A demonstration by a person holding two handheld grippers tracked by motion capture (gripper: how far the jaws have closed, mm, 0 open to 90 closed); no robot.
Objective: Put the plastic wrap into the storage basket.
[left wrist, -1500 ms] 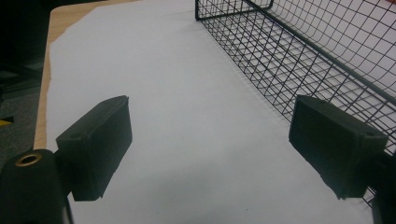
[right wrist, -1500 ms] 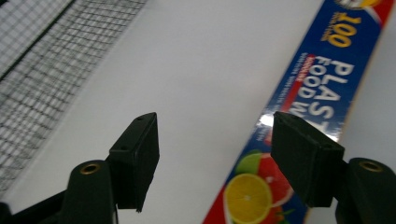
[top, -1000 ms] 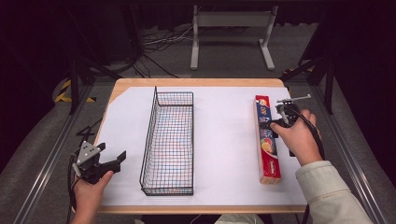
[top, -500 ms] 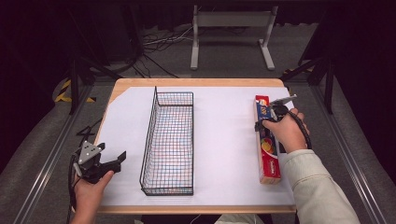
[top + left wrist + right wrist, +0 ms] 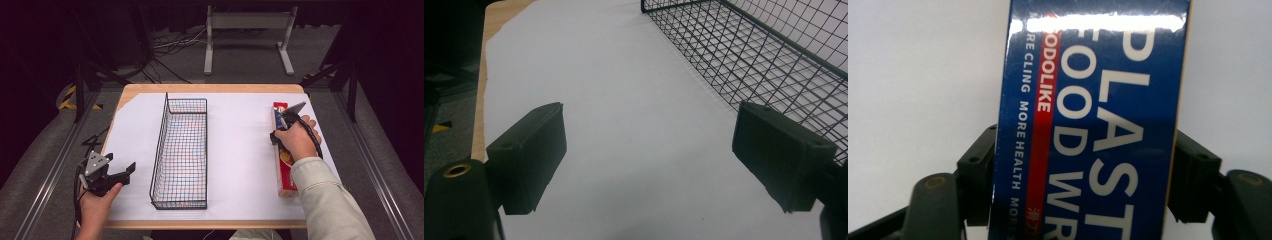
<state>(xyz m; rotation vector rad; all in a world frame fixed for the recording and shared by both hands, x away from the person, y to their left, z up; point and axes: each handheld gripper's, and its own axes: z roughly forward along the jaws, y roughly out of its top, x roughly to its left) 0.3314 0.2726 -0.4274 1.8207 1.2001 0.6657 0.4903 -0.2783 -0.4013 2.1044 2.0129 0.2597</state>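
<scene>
- Cling film box [image 5: 286, 175] flat on the right side of the table [image 5: 240, 150], long axis running away from the person; well apart from the wire basket [image 5: 161, 145] at mid-table
- Right claw [image 5: 283, 121] down over the far half of the box, one jaw on each long side; jaws just been closing with the box between them; in the right gripper view, pads look flush against both side walls, so read as clamped on the box [image 5: 1098, 125]
- Left claw [image 5: 125, 172] at the near left corner, jaws wide apart, nothing between them; parked beside the basket
- Handling, as a judgement: long, light cardboard carton with a roll inside; stiff along its length, walls likely to dent under a hard squeeze; glossy print, so probably slippery
- Grip across the narrow width is sound; sits towards the far end rather than the middle, so near end may sag or swing on lifting; a hold nearer mid-length would balance better
- Moderate squeeze and a level lift advised
</scene>
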